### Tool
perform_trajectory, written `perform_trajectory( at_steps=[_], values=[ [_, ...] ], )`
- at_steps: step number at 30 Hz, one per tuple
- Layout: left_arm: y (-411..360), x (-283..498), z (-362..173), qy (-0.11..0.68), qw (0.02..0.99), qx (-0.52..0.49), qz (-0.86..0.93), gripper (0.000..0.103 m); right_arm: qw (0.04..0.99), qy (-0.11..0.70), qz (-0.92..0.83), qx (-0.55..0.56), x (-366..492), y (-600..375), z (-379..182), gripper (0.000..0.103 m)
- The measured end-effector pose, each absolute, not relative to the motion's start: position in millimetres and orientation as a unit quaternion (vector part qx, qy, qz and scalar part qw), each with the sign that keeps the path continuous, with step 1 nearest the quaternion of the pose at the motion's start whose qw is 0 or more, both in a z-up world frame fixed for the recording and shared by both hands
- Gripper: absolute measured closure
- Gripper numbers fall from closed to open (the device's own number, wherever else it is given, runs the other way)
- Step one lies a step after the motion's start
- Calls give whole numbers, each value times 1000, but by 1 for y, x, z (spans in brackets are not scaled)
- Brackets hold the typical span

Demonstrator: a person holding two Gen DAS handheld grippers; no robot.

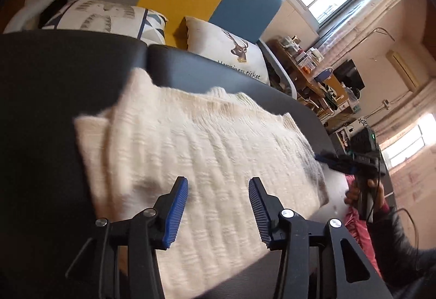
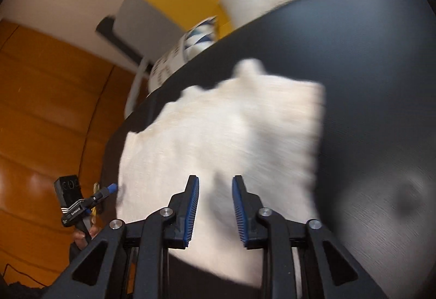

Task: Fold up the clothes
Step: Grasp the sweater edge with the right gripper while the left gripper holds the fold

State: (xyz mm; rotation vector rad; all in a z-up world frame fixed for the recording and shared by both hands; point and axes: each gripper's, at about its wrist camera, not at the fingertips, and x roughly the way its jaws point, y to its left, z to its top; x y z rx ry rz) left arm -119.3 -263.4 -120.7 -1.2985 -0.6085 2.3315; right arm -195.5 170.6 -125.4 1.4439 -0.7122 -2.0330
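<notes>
Across the dark table (image 1: 54,97) lies the cream knit sweater (image 1: 190,141), already folded into a rough rectangle, long axis running left to right in the left wrist view, with a loose flap poking out at the far left corner. Both tongs hover over its near edge, jaws apart, gripping nothing. Left gripper (image 1: 218,206) sits over the middle of that edge; right gripper (image 2: 215,206) looks about as close, nearer the right end. Next fold probably goes across the long axis.
</notes>
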Motion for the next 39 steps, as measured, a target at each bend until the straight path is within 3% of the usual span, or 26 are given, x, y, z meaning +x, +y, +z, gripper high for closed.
perform_trajectory(
  at_steps=[3,9,13,14,17,20,25,37,39],
  values=[
    [-253,-112,-126,-230,191,-471,830,56,249,-311,-755,520,-182,216,-136,67],
    [-245,-97,-134,-217,141,-487,834,56,240,-347,-738,527,-178,237,-167,64],
    [-244,-90,-126,-156,97,-484,856,49,253,-339,-736,529,-185,224,-174,52],
    [-246,-89,-125,-149,89,-485,857,43,255,-331,-734,536,-186,222,-175,50],
    [-274,-85,-118,-199,83,-483,848,42,266,-327,-739,524,-180,221,-169,50],
    [-319,-78,-114,-285,79,-467,833,30,292,-338,-746,494,-171,218,-157,49],
    [-368,-67,-130,-360,84,-461,807,30,325,-339,-729,498,-172,181,-151,49],
    [-366,-109,-165,-297,132,-506,799,29,305,-291,-724,546,-182,116,-143,49],
    [-364,-114,-167,-299,152,-499,799,22,293,-281,-728,552,-184,115,-143,49]
  ],
)
